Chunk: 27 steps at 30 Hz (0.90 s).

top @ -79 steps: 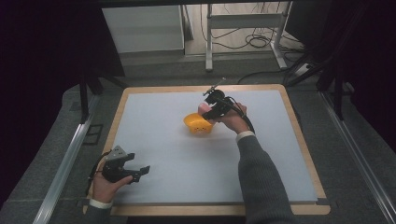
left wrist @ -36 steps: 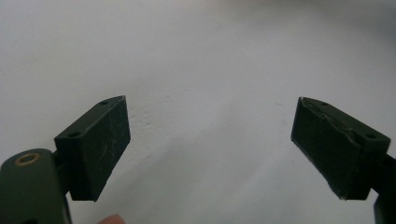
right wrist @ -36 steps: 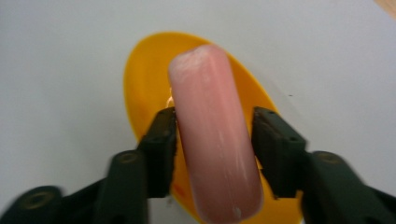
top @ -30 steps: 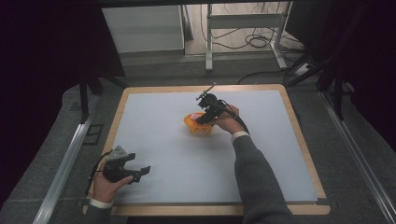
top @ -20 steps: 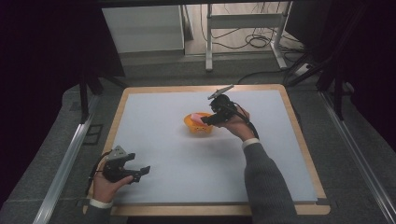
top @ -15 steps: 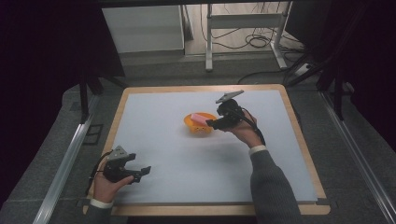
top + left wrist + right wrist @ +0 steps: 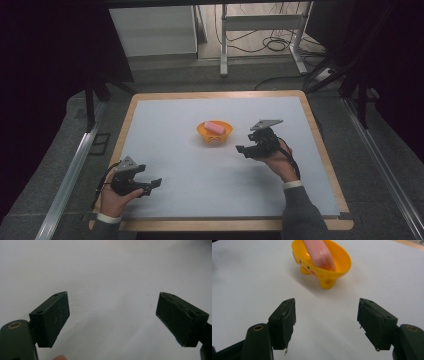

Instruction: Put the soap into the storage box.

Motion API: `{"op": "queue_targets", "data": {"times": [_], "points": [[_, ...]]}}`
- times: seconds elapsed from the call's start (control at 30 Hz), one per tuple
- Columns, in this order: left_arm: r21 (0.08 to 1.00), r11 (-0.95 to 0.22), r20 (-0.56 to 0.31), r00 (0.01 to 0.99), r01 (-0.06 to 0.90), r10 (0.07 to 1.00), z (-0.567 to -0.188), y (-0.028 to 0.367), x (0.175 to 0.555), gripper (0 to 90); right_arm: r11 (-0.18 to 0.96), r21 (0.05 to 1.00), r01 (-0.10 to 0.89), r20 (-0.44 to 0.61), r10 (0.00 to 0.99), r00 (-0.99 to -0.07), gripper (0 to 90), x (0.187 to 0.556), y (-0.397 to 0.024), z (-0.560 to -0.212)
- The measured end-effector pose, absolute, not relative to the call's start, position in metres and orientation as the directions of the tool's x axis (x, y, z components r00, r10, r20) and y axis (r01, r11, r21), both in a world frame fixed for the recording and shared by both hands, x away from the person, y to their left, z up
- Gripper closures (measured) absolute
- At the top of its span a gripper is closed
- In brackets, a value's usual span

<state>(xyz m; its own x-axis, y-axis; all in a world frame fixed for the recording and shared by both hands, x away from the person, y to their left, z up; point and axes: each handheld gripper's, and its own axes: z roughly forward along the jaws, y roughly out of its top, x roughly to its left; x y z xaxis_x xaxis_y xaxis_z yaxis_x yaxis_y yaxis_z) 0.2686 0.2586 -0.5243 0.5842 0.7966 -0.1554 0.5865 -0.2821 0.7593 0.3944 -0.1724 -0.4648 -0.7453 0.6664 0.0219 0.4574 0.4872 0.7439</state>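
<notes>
A small orange-yellow bowl [image 7: 214, 132] with short feet and a painted face stands near the middle of the white table top [image 7: 200, 170]. A pink block [image 7: 214, 126] lies inside it. The right gripper view has the same bowl [image 7: 322, 261] and pink block [image 7: 318, 252] just beyond the jaws. My right gripper [image 7: 243, 149] sits right of the bowl, open and holding nothing [image 7: 325, 322]. My left gripper [image 7: 152, 185] rests near the front left of the table, open and bare [image 7: 112, 317], over plain white surface.
A wooden rim [image 7: 327, 155] frames the table top. Metal rails [image 7: 67, 180] run along both sides on the grey floor. Beyond the far edge are a white cabinet [image 7: 152, 30], a metal stand [image 7: 260, 22] and cables [image 7: 272, 45].
My right gripper has let go at the bowl and drawn back to the right and toward the person. The pink block now lies uncovered in the bowl. My left gripper has stayed put.
</notes>
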Motion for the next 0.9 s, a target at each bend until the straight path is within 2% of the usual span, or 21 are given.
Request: {"op": "queue_targets", "data": {"times": [0.43,0.9], "points": [[0.762,-0.277,-0.153,0.579,0.585,0.801,-0.523,0.260,0.266,12.3,0.469,0.732,0.494,0.014,0.714,-0.700,29.6,0.363,-0.202,-0.489],[0.762,-0.278,-0.153,0.580,0.585,0.800,-0.523,0.260,0.266,12.3,0.446,0.719,0.533,0.010,0.760,-0.650,29.5,0.348,-0.231,-0.503]]}}
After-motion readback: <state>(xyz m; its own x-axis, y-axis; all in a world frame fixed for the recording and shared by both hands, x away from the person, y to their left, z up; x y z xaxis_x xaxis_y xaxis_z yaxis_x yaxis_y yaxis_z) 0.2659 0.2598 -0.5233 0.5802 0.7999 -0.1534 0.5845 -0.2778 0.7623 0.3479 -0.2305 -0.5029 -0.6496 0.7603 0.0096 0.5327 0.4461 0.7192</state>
